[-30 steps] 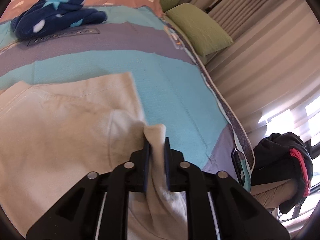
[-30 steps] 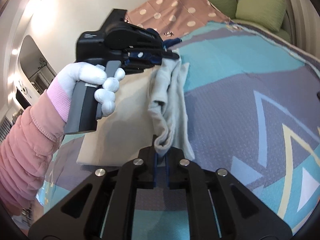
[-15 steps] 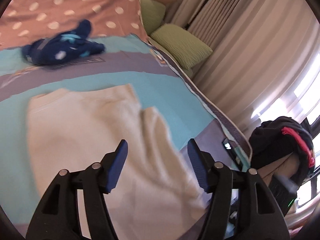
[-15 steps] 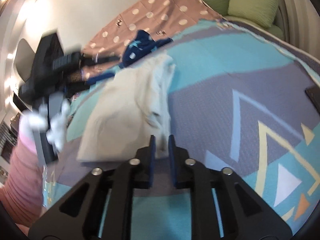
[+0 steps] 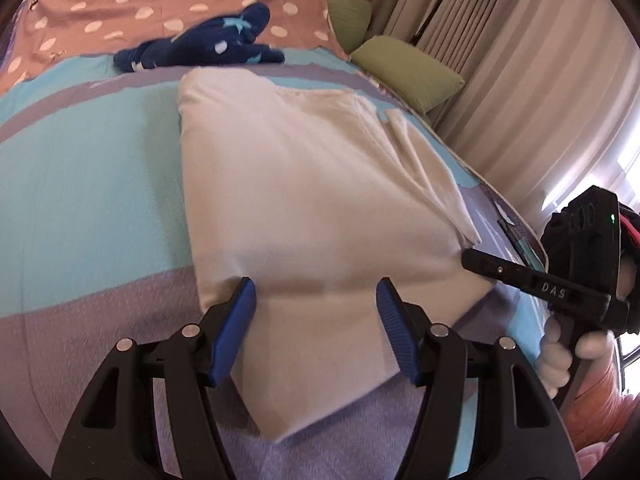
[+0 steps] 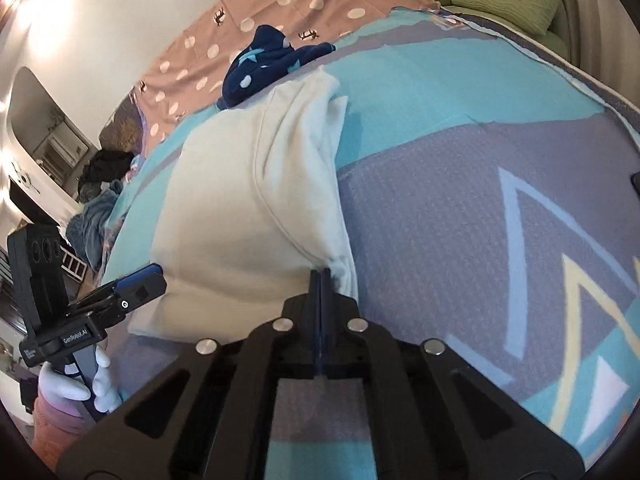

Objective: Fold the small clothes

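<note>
**Cream garment half folded, one corner pinched**

The cream garment (image 5: pixel 312 200) lies flat on the bed (image 5: pixel 80 184), one side already turned over itself along its right edge. The left tool (image 5: pixel 314 320) hangs wide open over the near hem, holding nothing. The right tool (image 6: pixel 320 280) has its jaws pressed together at the near right corner; it appears to pinch the cloth there, though the contact is partly hidden.

The risk, as I judge it: if the right tool lifts while the left grips nothing, the cloth will likely drag sideways and the turned-over side may spill open. A shallow left grab could catch only the top layer. The navy star-print garment (image 5: pixel 200 46) lies just beyond the far edge, possibly touching.
</note>
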`<action>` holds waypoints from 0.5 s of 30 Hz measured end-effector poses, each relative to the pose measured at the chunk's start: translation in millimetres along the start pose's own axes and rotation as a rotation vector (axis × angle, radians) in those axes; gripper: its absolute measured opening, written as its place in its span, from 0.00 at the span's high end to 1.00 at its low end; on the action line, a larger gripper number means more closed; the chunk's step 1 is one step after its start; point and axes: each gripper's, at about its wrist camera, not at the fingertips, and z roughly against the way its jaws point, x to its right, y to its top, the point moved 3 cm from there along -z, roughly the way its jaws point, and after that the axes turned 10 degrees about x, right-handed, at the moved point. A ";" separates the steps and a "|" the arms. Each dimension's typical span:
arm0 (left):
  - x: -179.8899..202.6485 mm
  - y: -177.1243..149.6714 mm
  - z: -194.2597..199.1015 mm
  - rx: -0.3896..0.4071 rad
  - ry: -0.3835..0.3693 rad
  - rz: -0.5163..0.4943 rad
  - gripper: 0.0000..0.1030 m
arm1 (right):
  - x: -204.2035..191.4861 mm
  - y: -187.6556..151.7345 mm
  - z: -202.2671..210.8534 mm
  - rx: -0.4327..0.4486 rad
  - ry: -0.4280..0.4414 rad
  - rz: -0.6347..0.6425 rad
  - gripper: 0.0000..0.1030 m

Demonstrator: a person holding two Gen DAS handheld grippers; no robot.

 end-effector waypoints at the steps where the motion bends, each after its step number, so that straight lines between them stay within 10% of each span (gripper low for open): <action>1: 1.6 0.3 2.4 0.004 0.002 -0.007 0.38 | -2.5 2.7 2.3 0.003 -0.005 0.009 1.00; 10: 1.7 38.6 -1.5 0.062 -0.007 0.008 0.38 | -51.3 66.4 -21.2 0.078 0.081 0.140 1.00; 15: -17.5 29.0 -28.6 0.028 0.107 -0.027 0.38 | 5.7 60.0 -79.3 -0.039 -0.038 -0.031 1.00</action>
